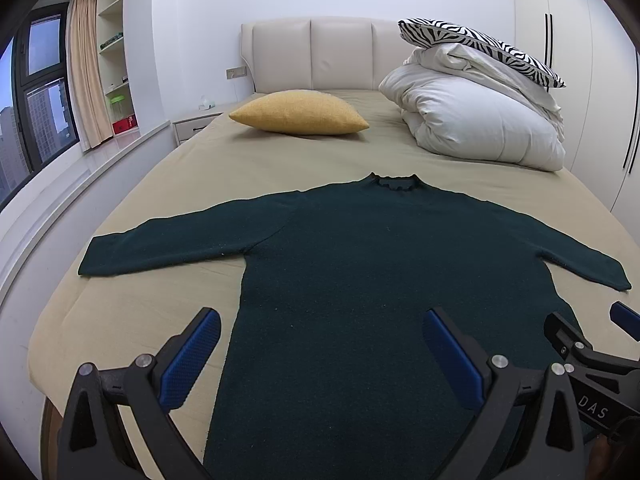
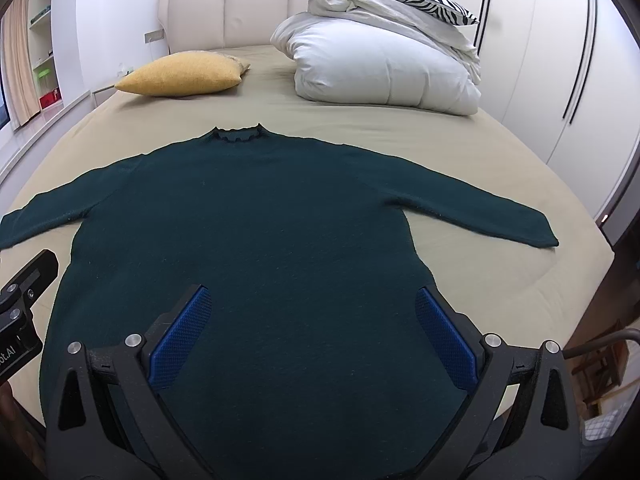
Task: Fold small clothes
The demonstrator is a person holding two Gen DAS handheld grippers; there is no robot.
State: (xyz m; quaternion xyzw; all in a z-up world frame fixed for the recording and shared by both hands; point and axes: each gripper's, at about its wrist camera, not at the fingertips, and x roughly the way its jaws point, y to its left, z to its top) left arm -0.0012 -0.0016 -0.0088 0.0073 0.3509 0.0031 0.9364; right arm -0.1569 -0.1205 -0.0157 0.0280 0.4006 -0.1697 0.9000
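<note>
Flat sweater (image 2: 248,216) (sleeves spread) on bed (image 2: 480,152)

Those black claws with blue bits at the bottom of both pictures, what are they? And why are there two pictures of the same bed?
The claws are grippers: a person holds one pincher tool in each hand, and each has two fingers with blue pads. A small camera sits on each tool and looks forward along its fingers, so you get two pictures. One is from the left gripper, the other from the right gripper. Both stand wide open and hold nothing. On the bed a dark green sweater lies flat with its sleeves spread out, waiting to be folded. Further back are a yellow pillow, a bundled white duvet and a zebra-striped pillow on top of it.
</note>
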